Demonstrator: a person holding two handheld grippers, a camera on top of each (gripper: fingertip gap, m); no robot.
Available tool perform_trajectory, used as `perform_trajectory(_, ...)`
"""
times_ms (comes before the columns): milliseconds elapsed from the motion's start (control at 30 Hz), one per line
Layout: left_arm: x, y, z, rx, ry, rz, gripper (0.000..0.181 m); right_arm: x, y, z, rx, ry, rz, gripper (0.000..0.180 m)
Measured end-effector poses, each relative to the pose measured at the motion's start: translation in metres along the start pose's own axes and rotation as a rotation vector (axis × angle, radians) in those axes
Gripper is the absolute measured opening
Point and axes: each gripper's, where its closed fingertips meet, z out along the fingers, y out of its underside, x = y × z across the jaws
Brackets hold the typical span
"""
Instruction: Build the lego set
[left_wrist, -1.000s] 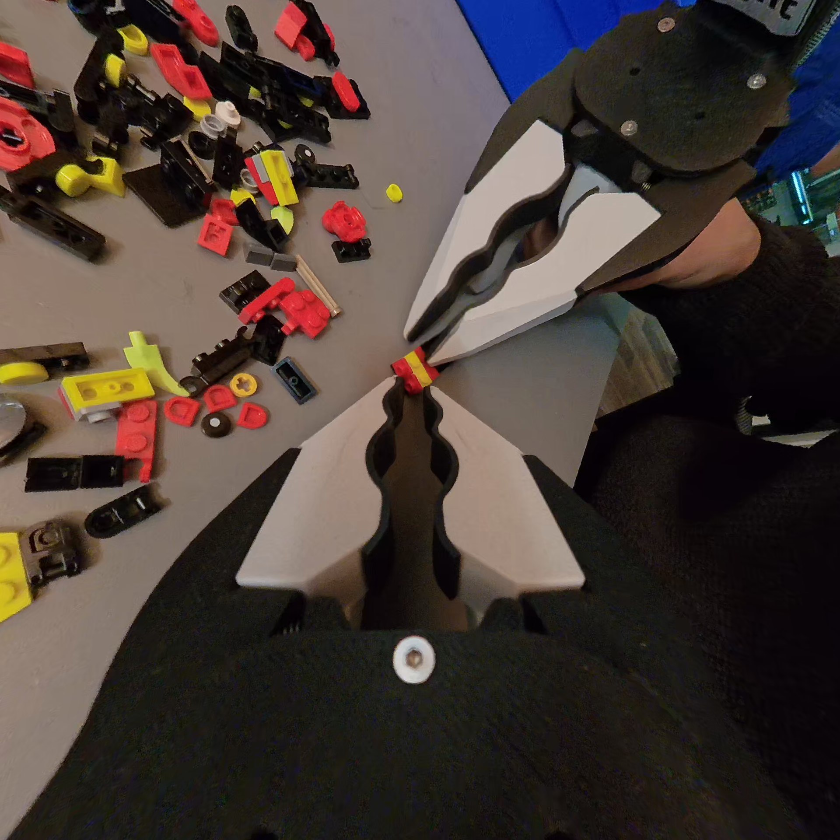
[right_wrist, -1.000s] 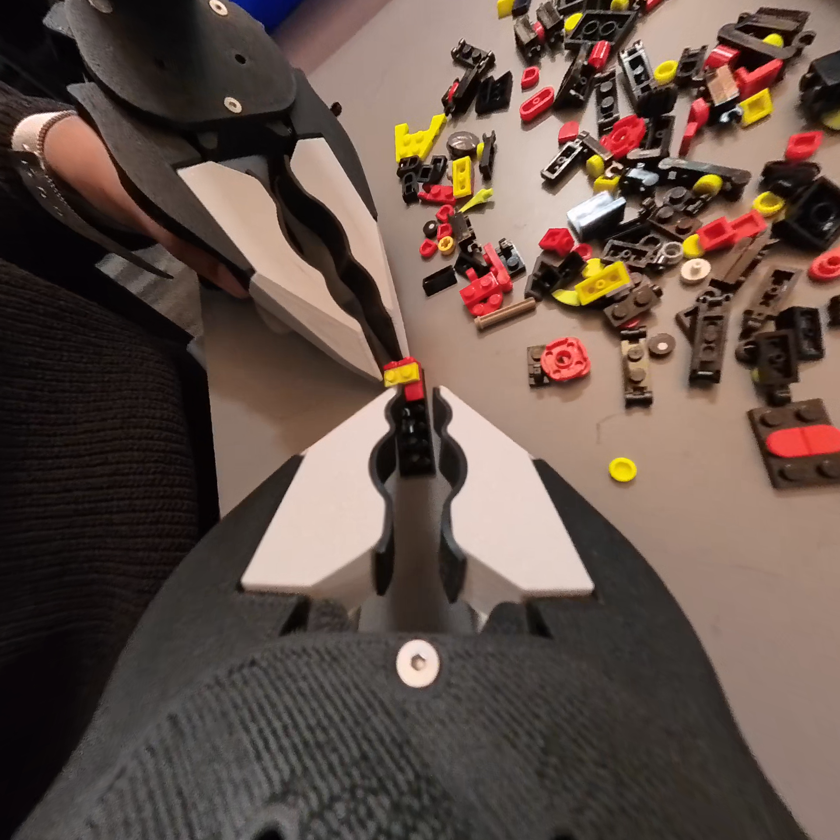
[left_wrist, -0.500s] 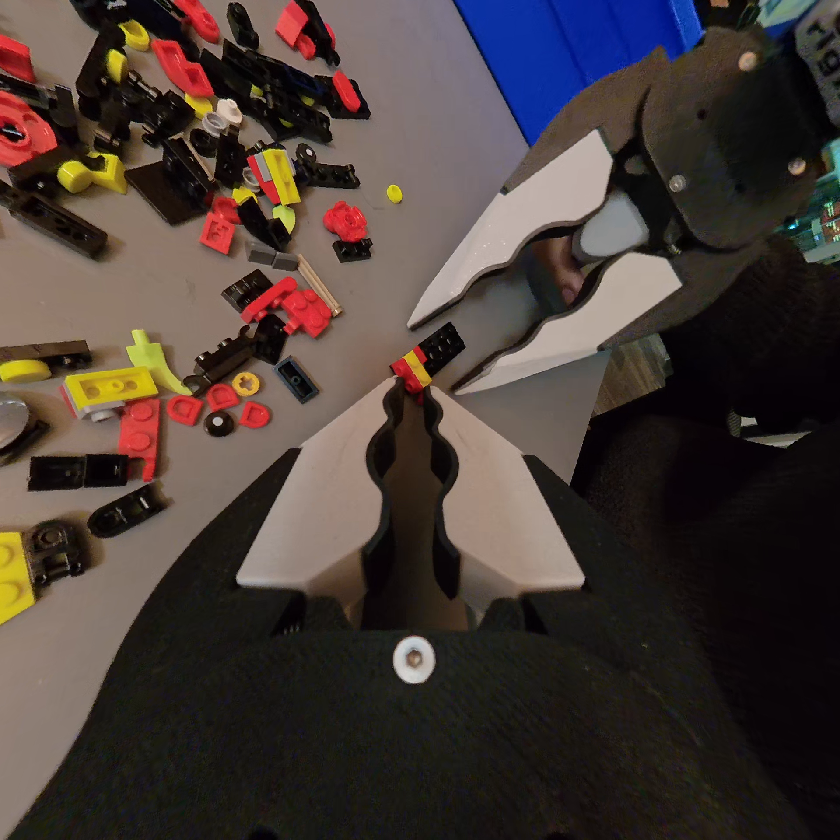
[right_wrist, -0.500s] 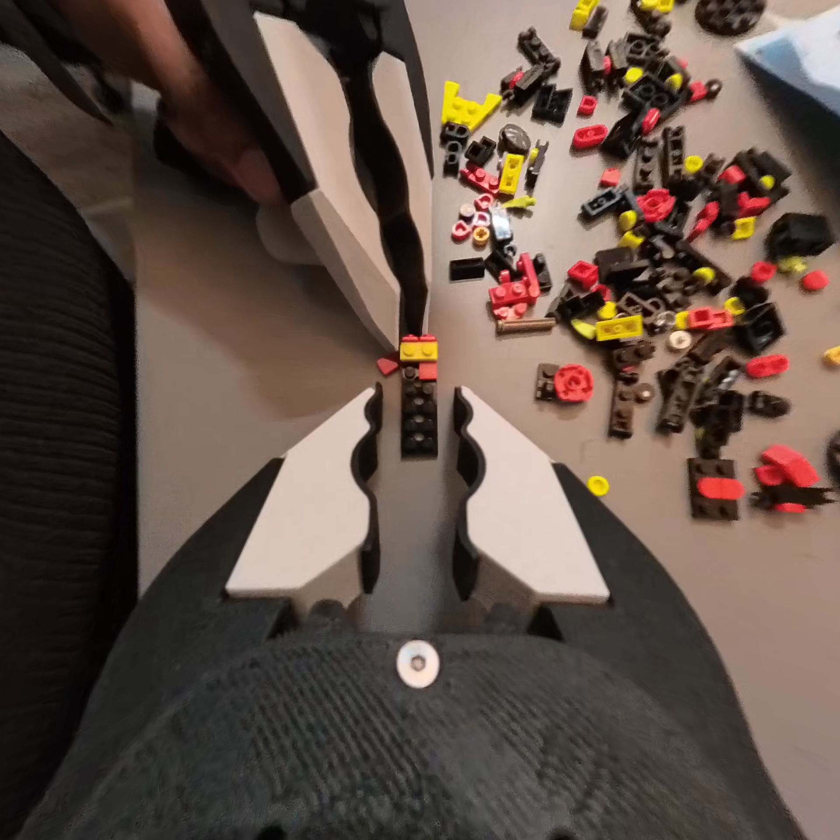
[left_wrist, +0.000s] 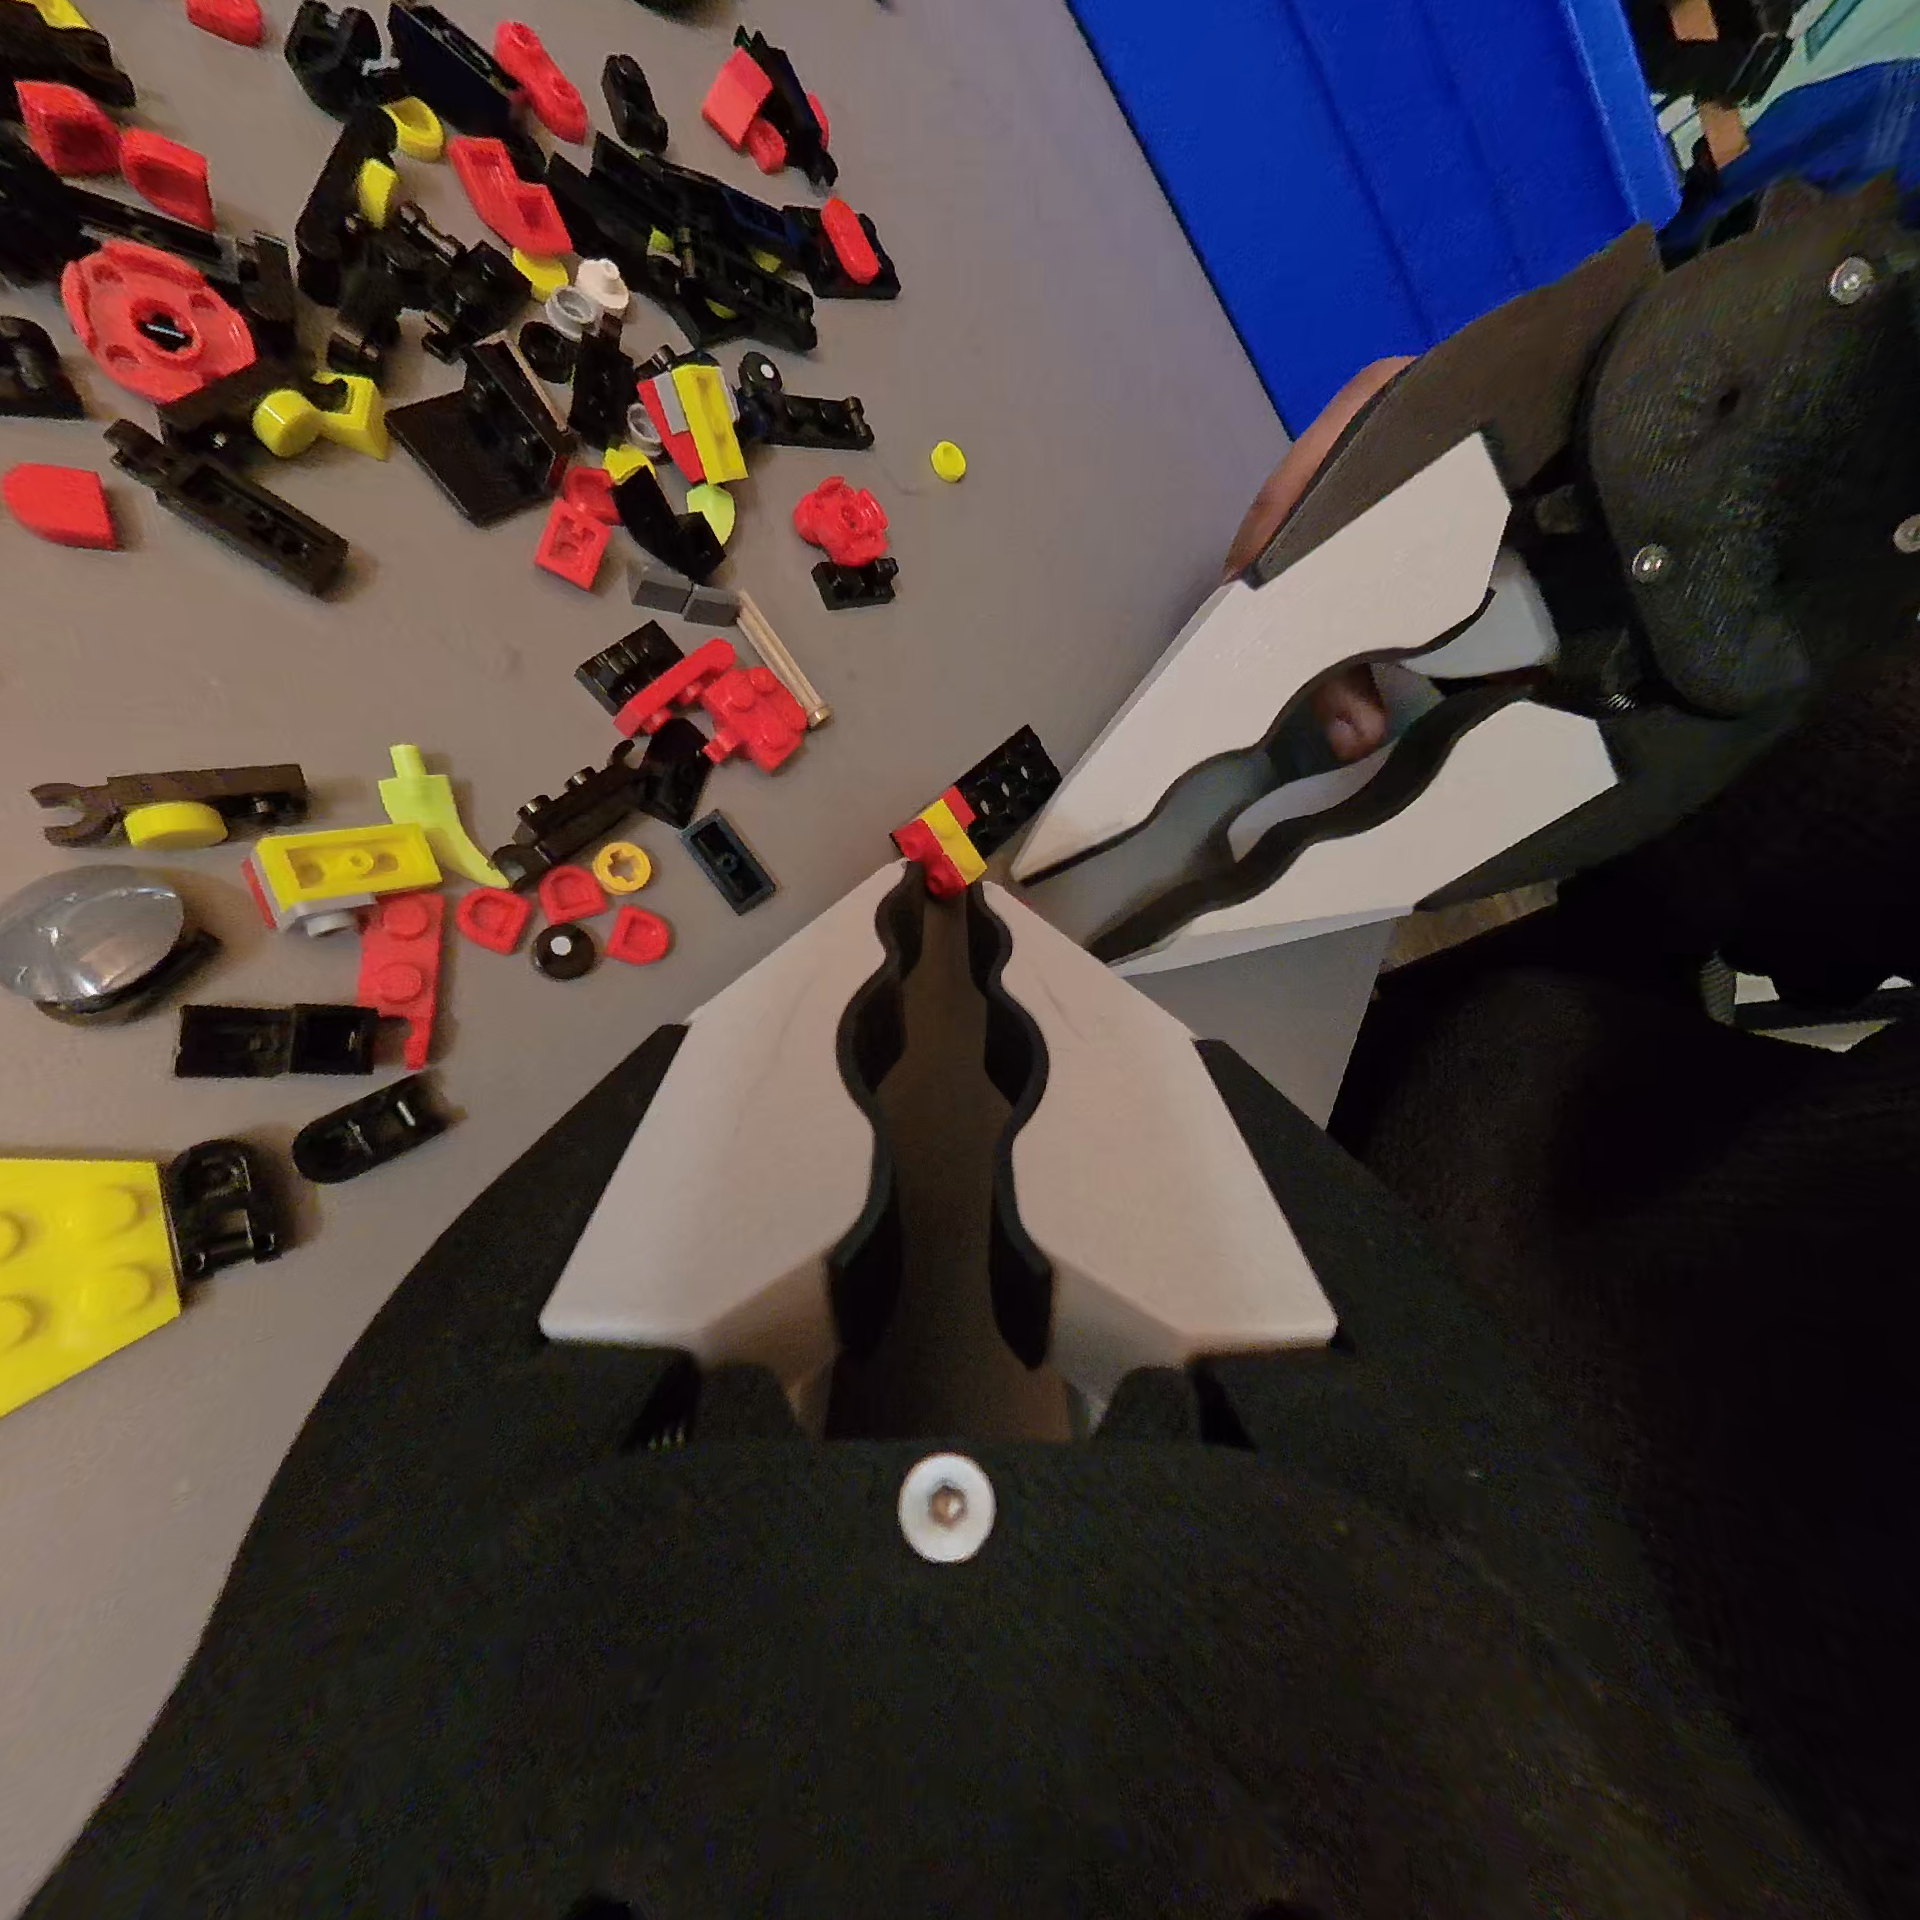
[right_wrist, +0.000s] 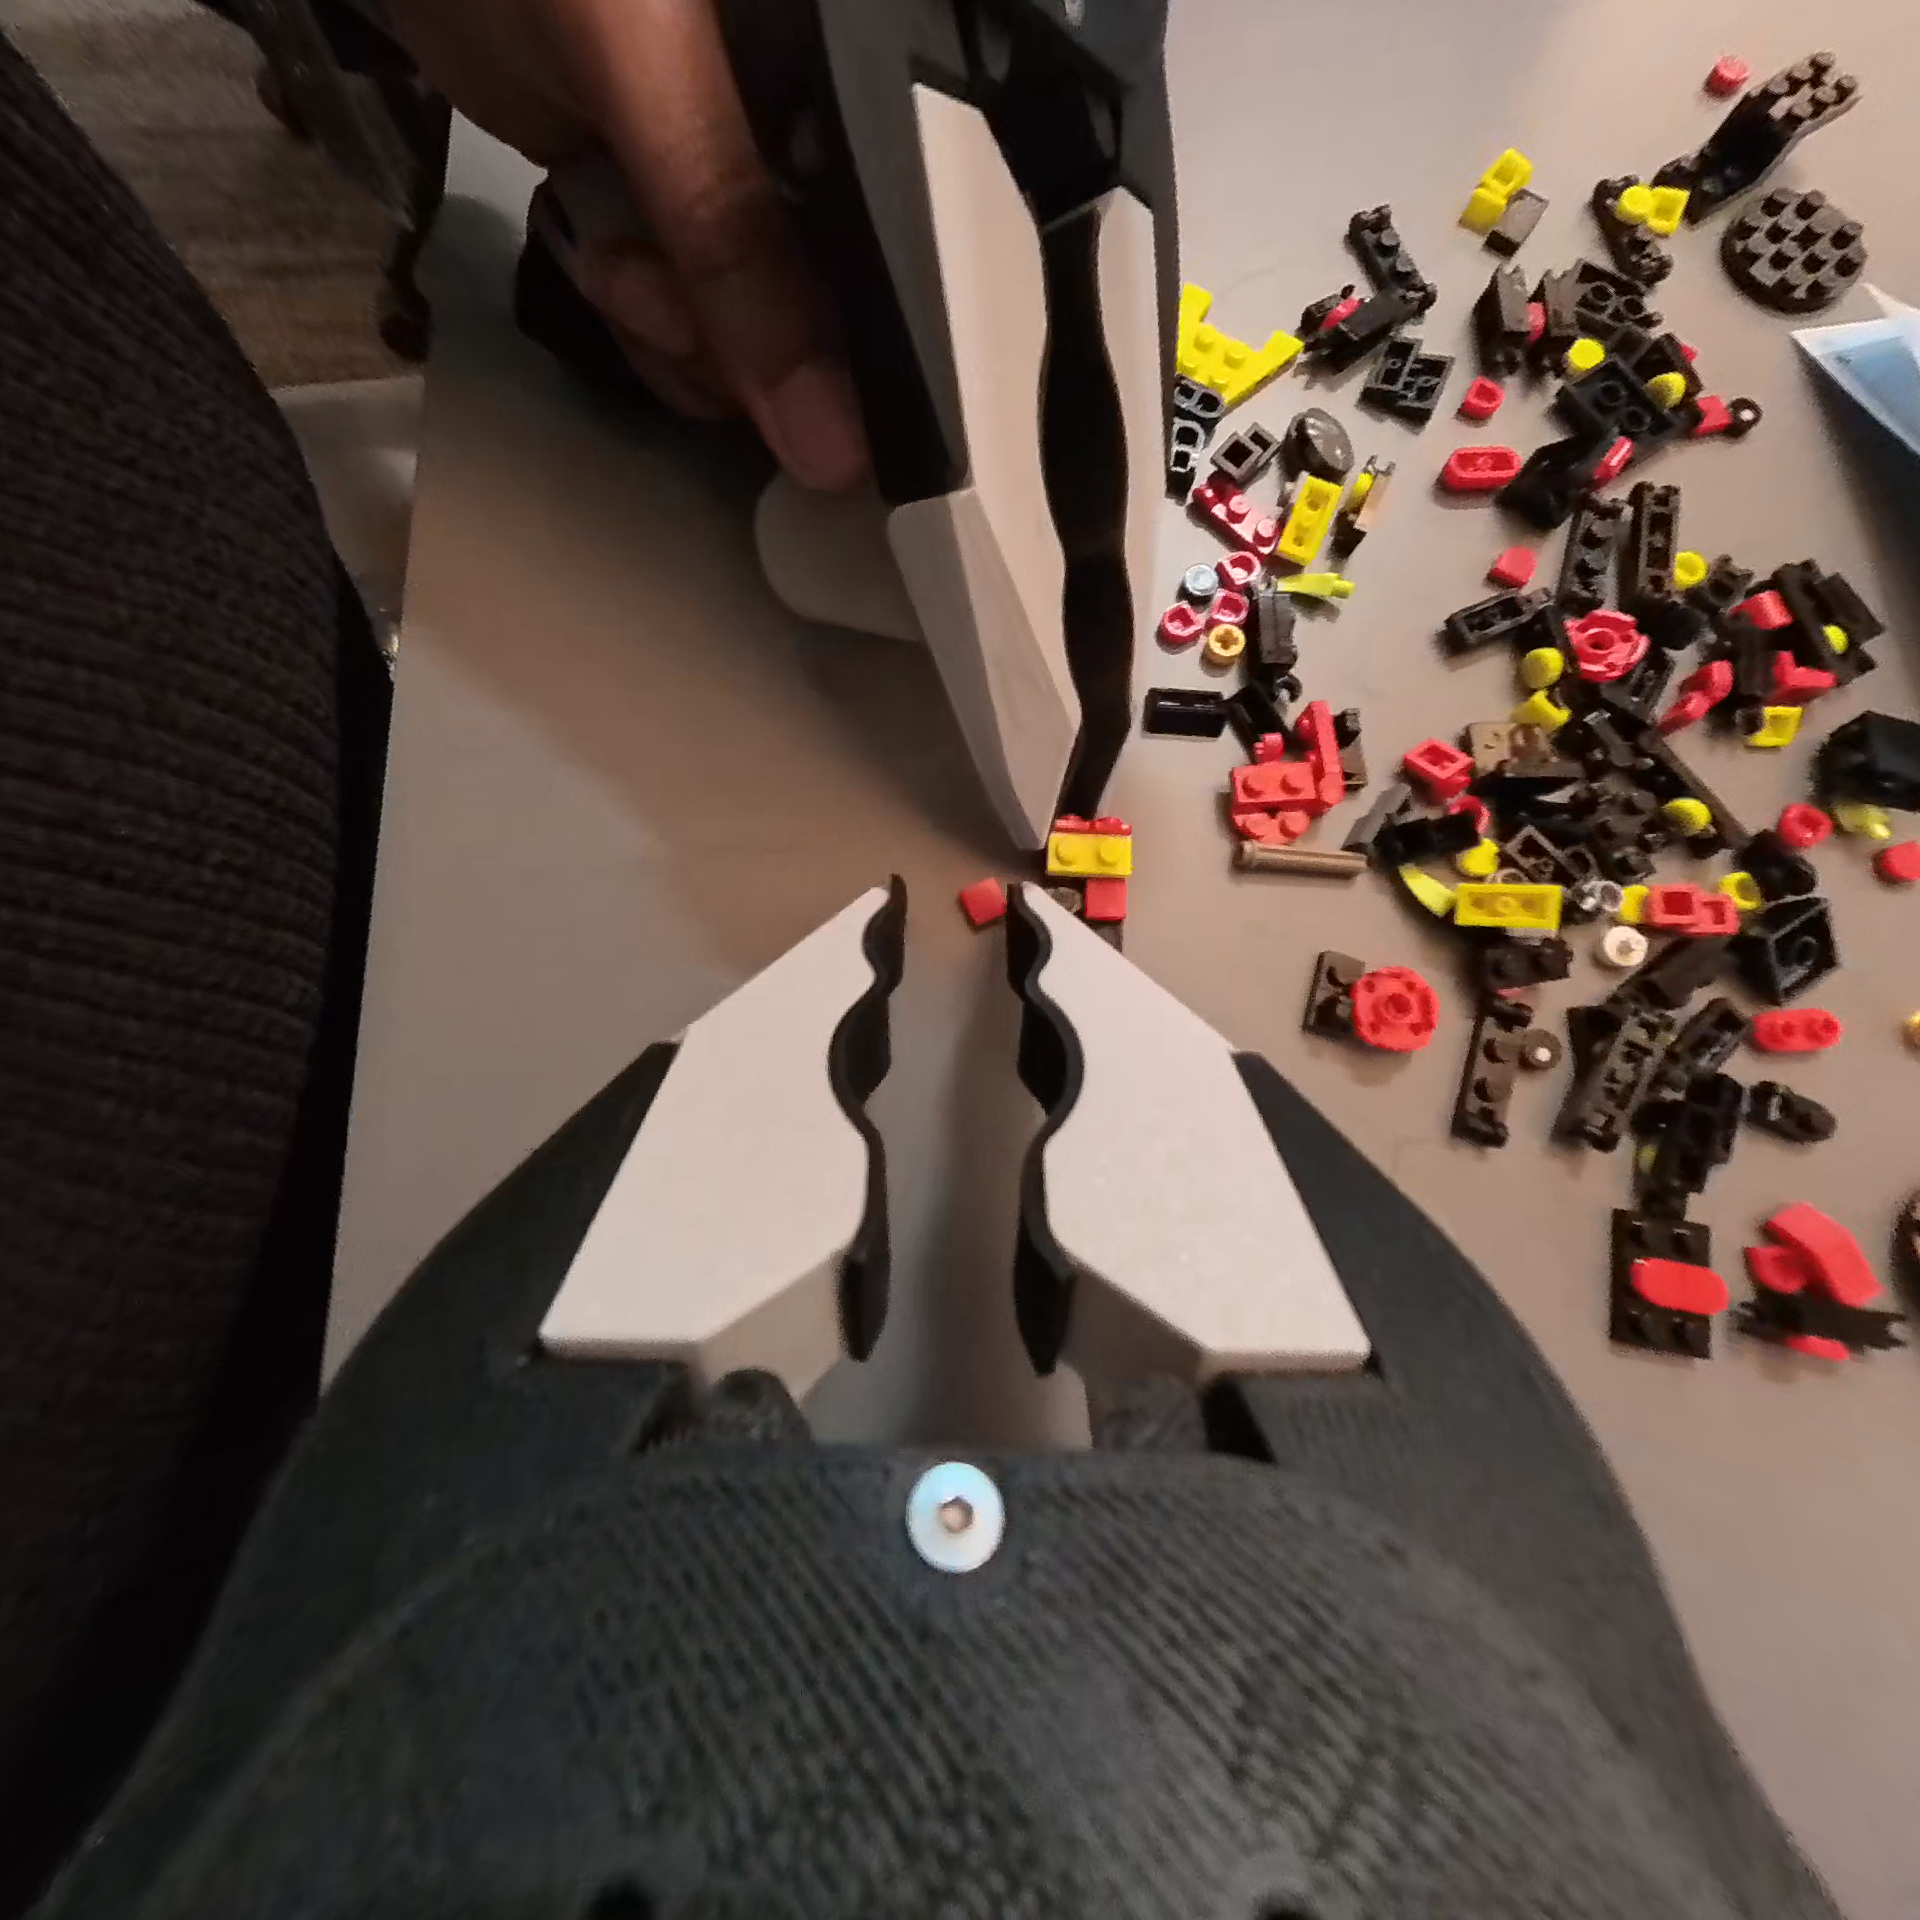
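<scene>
On the left of the left wrist view, loose lego pieces (left_wrist: 499, 499) lie scattered over the grey table (left_wrist: 1039, 312) — black, red and yellow ones, with a big yellow plate (left_wrist: 73, 1278) at the left edge and a round red piece (left_wrist: 156, 322) farther back. Toward the middle, the left gripper (left_wrist: 940, 883) has its tips pressed together on the red end of a small red, yellow and black assembly (left_wrist: 961, 821), whose black studded plate sticks out away from the tips toward the upper right. Just right of that, the right gripper (left_wrist: 1060, 914) comes in from the upper right with its tips a little apart; one tip lies close beside the black plate, but whether it touches I cannot tell. A blue panel (left_wrist: 1403, 156) stands behind the table's far edge. In the right wrist view, a dark knit sleeve fills the left side; the right gripper (right_wrist: 951, 899) is spread with nothing between its fingers, and a small loose red tile (right_wrist: 981, 900) lies on the table just ahead of the gap. The assembly (right_wrist: 1089, 854) sits just right of that tile — pinched from above by the left gripper (right_wrist: 1070, 821), which a hand (right_wrist: 707, 239) holds. The pile of loose pieces (right_wrist: 1558, 727) covers the right side.
</scene>
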Motion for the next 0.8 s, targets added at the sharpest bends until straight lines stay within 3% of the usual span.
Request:
perform_trajectory(33,0.000,0.000,0.000,-0.001,0.000,0.002,0.006,0.001,0.001,0.001,-0.007,0.001,-0.008,0.018)
perform_trajectory(600,0.001,0.002,0.000,-0.012,0.004,0.010,0.006,-0.001,0.003,0.003,-0.015,-0.033,0.003,0.006)
perform_trajectory(800,0.002,0.003,0.000,-0.015,0.002,0.012,0.006,0.018,-0.003,-0.011,0.051,0.043,0.082,0.005)
